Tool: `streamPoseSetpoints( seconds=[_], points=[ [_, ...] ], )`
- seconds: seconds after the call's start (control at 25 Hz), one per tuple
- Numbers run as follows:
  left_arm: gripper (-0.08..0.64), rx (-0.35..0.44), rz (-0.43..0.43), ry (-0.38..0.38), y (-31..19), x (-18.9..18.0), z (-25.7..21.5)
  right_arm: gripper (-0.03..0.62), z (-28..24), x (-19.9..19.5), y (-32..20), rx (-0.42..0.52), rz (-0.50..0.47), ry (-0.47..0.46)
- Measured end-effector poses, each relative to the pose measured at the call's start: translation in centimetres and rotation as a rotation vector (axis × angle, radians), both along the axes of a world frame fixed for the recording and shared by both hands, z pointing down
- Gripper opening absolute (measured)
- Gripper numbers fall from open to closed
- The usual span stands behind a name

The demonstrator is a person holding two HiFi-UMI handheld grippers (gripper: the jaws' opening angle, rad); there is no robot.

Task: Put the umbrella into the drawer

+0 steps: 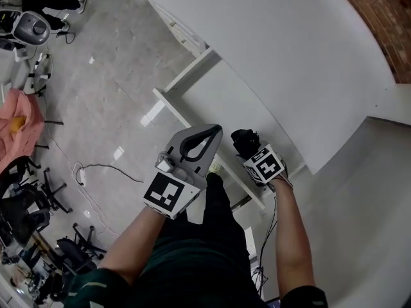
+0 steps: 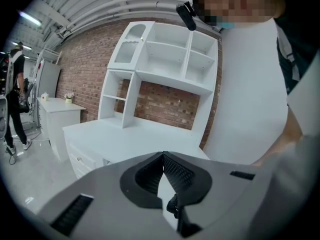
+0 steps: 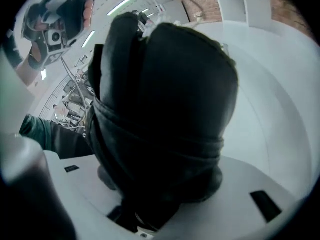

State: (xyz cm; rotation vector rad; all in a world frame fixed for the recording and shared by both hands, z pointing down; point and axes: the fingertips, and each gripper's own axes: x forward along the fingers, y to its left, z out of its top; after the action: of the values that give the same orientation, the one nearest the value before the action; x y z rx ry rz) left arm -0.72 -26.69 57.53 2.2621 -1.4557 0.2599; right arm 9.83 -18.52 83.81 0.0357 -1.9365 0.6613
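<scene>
Below the centre of the head view, the person's forearms [image 1: 289,236] are reaching forward with a gripper in each hand. The right gripper [image 1: 250,150] is clamping a folded black umbrella [image 1: 244,138]. In the right gripper view the dark bundled fabric is filling the gap, with the jaws standing wide and pressing on its sides. The umbrella is sticking out toward 11 o'clock from the marker cube [image 1: 264,165]. It is hanging above the near part of a white bay [image 1: 221,101] that is jutting out from under a large white top [image 1: 289,50]; whether that bay is the drawer is not showing clearly.

The left gripper [image 1: 215,132] is sitting at 9 o'clock from the umbrella, just beside it, and is carrying nothing. Its jaws are meeting at their tips, leaving only a narrow slit lower down. The left gripper view is looking across a white desk [image 2: 135,139] with a shelved hutch [image 2: 165,54] standing against a brick wall [image 2: 165,104].

Toward 9 o'clock of the head view, cables [image 1: 96,172] are trailing over a pale grey floor [image 1: 109,88], and a pink cloth [image 1: 19,124] is lying at the edge.
</scene>
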Motion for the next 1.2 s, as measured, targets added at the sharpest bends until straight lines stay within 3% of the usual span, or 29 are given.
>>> streamPoseSetpoints(
  seconds=[0.68,1.2],
  points=[
    [0.006,-0.005,-0.046,-0.04,1.0,-2.1,-0.3,0.23,5.1,-0.9,2.6,-0.11,-0.091,0.166],
    [0.006,0.018,-0.053,-0.039,2.3,-2.8,-1.6,0.252,4.4,-0.6,2.9,-0.124,-0.057,0.203]
  ],
)
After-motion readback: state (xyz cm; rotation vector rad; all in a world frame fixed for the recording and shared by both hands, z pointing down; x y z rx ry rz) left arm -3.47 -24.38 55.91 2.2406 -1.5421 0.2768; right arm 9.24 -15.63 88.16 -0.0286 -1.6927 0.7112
